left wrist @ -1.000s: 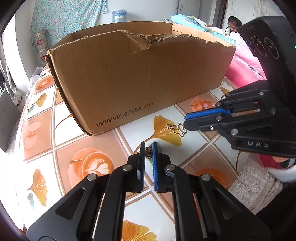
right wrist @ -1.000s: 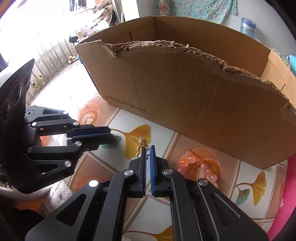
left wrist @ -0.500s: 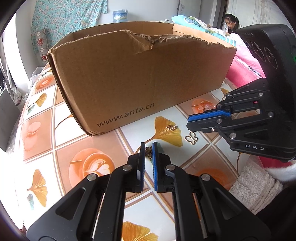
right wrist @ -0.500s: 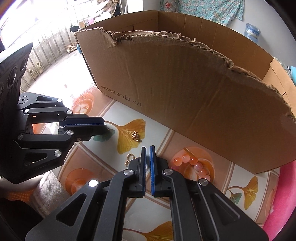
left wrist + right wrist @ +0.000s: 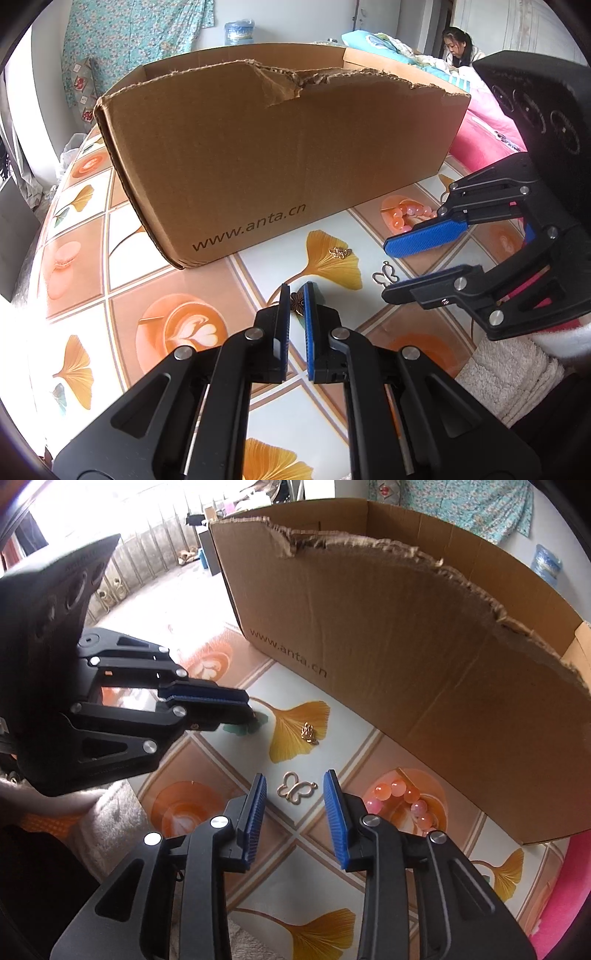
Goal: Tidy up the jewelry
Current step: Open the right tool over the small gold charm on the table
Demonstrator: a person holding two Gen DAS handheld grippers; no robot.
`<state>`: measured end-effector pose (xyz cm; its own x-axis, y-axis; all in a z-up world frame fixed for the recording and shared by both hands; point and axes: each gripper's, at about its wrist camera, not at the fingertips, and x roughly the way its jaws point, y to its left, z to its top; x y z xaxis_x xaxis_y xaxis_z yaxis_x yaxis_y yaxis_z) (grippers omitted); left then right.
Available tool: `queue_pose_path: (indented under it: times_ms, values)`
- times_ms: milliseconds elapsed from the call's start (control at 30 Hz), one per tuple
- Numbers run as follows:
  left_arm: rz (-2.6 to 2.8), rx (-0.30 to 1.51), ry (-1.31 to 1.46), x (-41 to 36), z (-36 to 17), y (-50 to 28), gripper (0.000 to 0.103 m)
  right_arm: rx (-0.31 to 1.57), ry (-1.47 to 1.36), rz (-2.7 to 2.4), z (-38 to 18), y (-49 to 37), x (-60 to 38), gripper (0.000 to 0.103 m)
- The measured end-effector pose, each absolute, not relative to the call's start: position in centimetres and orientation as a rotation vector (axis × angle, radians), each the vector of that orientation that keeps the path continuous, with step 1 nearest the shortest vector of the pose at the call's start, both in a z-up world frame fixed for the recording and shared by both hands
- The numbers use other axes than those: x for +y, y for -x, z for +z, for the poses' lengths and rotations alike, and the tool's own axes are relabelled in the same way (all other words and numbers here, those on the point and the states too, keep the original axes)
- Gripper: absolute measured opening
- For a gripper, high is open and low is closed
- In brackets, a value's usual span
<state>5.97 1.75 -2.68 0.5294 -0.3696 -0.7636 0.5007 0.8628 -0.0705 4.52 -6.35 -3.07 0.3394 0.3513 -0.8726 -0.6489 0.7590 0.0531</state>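
My left gripper point(image 5: 296, 295) is shut on a small bronze flower charm point(image 5: 297, 302), held low over the tiled table point(image 5: 92, 258). It also shows in the right wrist view point(image 5: 245, 710). My right gripper point(image 5: 295, 788) is open, its fingers either side of a gold butterfly pendant point(image 5: 295, 792) lying on the table; the pendant shows in the left wrist view too point(image 5: 384, 275). A small gold charm point(image 5: 308, 733) lies on a ginkgo leaf tile. A pink bead bracelet point(image 5: 410, 805) lies right of the pendant, near the box.
A large open cardboard box point(image 5: 277, 155) with a torn front rim stands just behind the jewelry. A white fluffy cloth point(image 5: 506, 373) lies at the table's near right. A pink bed point(image 5: 484, 136) and a seated person point(image 5: 458, 48) are beyond.
My right gripper has opened and now straddles the butterfly pendant, which lies on the table. The left gripper has stayed shut on the flower charm.
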Motion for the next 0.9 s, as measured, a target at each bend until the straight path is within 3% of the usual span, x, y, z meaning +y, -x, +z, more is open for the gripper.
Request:
queue_pose_path:
  times_ms: [67,200,567,600,800,900]
  values:
    - [-0.522,0.869,-0.164,1.8,-2.7,-5.9,0.006,1.037,0.351,0.659,-3.0,-4.2,-6.0,0.029]
    - [-0.523,0.867,-0.165,1.6,-2.7,-5.9,0.006,1.062,0.334,0.641,-2.6,-4.6,-6.4,0.011]
    - [-0.522,0.867,-0.164,1.6,-2.6,-5.8,0.006,1.068,0.307,0.615,-3.3,-5.4,-6.2,0.010]
    - [-0.523,0.867,-0.164,1.7,-2.6,-5.8,0.006,1.071,0.304,0.614,-3.4,-5.5,-6.2,0.004]
    - [-0.523,0.866,-0.165,1.6,-2.6,-5.9,0.006,1.060,0.285,0.609,-2.8,-5.4,-6.6,0.004]
    - [-0.521,0.868,-0.163,1.6,-2.6,-5.9,0.006,1.055,0.271,0.609,-2.4,-5.7,-6.7,0.009]
